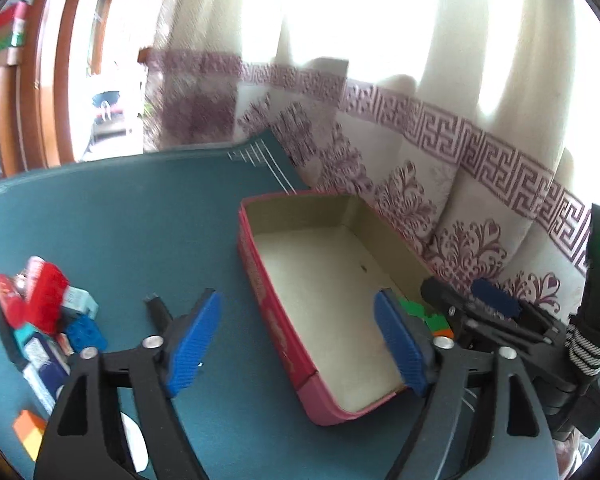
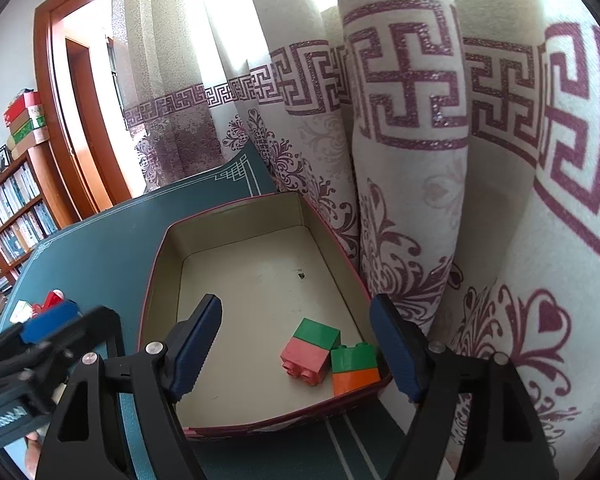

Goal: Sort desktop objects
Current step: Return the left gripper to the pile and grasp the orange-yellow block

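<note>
A pink box [image 1: 274, 322] with a cream inside stands open on the teal desk mat [image 1: 120, 216]; it also shows in the right wrist view [image 2: 150, 292]. In it lie a green-and-pink block [image 2: 310, 350] and a green-and-orange block [image 2: 354, 370], near its right front corner. My left gripper [image 1: 298, 344] is open and empty over the box's left wall. My right gripper [image 2: 296, 350] is open and empty above the two blocks. A pile of red, blue and white blocks and small boxes [image 1: 40, 320] lies at the left of the mat.
A patterned curtain [image 2: 440, 160] hangs right behind and beside the box. An orange block [image 1: 28, 432] and a white object [image 1: 134, 444] lie at the mat's near left. A wooden door frame [image 2: 56, 100] and a bookshelf [image 2: 8, 216] stand far left.
</note>
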Available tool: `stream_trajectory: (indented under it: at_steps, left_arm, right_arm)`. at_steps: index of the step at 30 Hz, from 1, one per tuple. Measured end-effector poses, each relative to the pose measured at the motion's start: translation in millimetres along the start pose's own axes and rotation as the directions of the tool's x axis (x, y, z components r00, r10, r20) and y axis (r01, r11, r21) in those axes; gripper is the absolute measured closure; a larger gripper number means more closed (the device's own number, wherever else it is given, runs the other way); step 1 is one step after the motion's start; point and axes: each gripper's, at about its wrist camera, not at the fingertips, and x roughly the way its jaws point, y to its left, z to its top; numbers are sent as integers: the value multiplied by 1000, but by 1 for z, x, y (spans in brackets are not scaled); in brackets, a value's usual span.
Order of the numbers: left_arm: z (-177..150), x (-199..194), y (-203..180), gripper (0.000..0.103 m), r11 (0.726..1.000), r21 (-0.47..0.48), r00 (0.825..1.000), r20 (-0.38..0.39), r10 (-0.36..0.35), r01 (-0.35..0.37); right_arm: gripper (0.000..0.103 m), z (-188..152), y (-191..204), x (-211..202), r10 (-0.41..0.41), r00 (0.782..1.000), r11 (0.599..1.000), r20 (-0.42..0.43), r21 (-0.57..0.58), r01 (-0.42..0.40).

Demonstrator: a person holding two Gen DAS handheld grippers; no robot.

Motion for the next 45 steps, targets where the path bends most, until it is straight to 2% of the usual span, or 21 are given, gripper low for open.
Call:
stream_trajectory:
  at_steps: [5,15,19,24,31,37,45]
  left_arm:
    - [5,-7,16,16,997,-58,999,21,-43,44]
    - [-6,-21,48,16,994,-84,997,20,73,-71]
    - [-14,-37,73,16,987,-102,992,16,123,-121]
    - [-25,-59,110,16,970,-125,978,4,209,-207]
    - [-39,-84,163,16,939,-177,956,-39,291,-293]
    - [-58,-96,190,16,920,-184,938,-94,333,-345]
    - [-88,-90,204,16,927,-150,929,-196,313,-344]
  right_arm:
    - [23,-4,9,1,18,1000,1000,-8,-18,-18]
    - [23,-13,42,0,90,996,993,-18,-72,-91]
    - [23,-21,61,0,124,992,985,-29,-113,-127]
    - [23,-31,84,-2,177,983,969,-48,-164,-183]
    - [23,-38,104,-9,235,970,952,-56,-189,-241]
    - [22,-41,125,-11,268,961,936,-69,-219,-277]
    - [21,-54,145,-3,303,945,920,-121,-221,-323]
